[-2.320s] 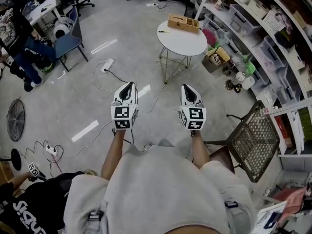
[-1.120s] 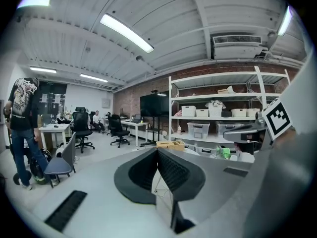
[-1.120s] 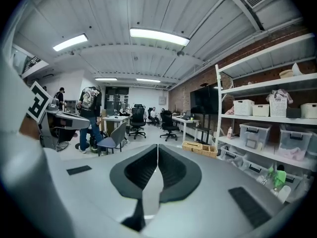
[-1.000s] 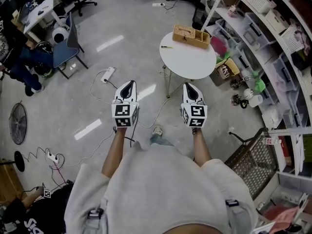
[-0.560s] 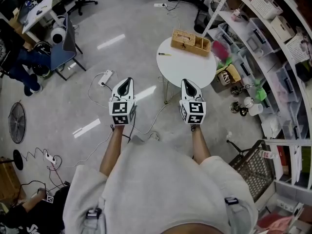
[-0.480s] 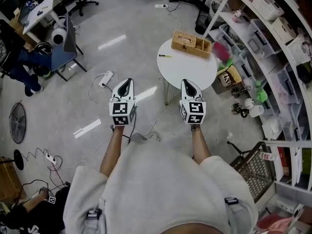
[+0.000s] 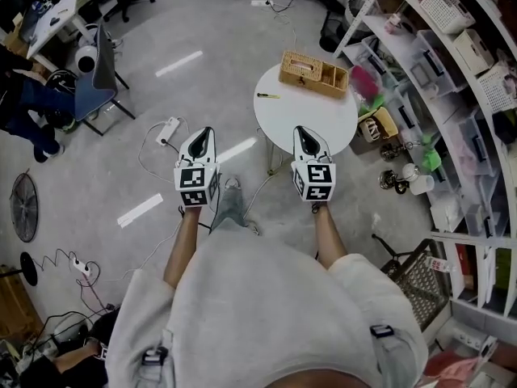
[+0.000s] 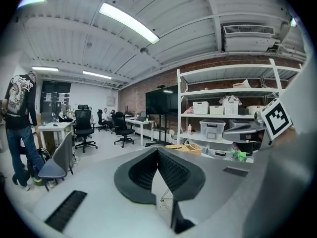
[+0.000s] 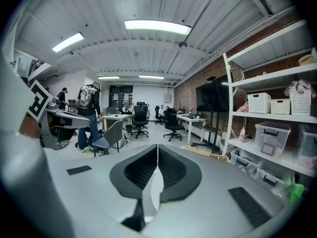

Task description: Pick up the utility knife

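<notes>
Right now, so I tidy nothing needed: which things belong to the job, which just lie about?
Job: yellow tool, likely the utility knife; round table under it; left hand-held gripper and right hand-held gripper, both shut, empty.
Lying about: wicker box; power strip; floor fan.

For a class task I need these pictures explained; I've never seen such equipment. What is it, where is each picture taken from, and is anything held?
A person holds a two-fingered gripper in each hand: the left gripper and the right gripper. One picture comes from a head camera looking down; the others from a camera on each gripper. Ahead, a round white table bears a tan woven basket and a slim yellow item, probably the utility knife. Both grippers' fingers are closed, holding nothing.
</notes>
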